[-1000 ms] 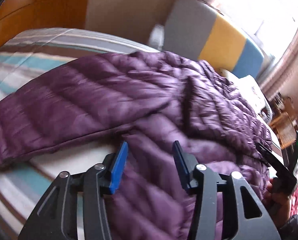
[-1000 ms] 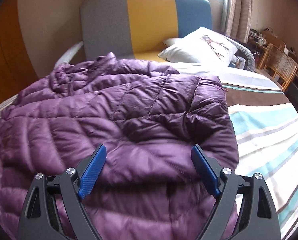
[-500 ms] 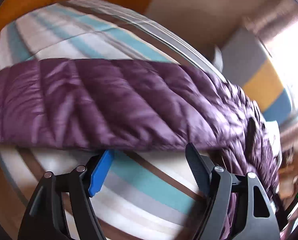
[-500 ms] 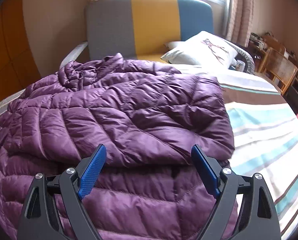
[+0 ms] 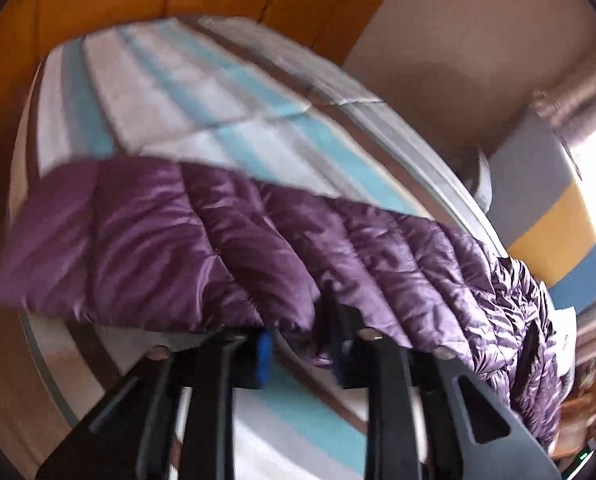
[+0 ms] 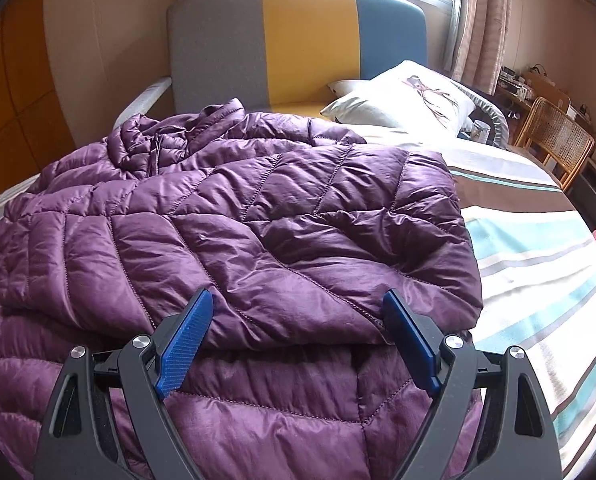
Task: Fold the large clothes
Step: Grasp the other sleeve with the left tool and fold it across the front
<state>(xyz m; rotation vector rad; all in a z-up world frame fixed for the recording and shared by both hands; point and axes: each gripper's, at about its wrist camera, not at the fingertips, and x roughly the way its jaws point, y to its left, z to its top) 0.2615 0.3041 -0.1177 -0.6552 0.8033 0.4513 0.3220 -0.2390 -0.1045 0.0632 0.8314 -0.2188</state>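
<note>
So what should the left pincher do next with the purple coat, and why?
Probably close the left gripper on the edge of the sleeve. Its fingers sit around that near edge with a gap left between them, and the sleeve lies stretched out flat on the striped bedspread. The right gripper hovers wide open over the purple jacket, whose other side looks folded in.

Ahead of my right gripper (image 6: 294,344) the purple jacket (image 6: 234,240) fills everything from 9 to 1 o'clock. Bare striped bedspread (image 6: 538,264) lies open at 3 o'clock. A pillow (image 6: 402,100) and headboard (image 6: 298,44) close off 12 o'clock.
</note>
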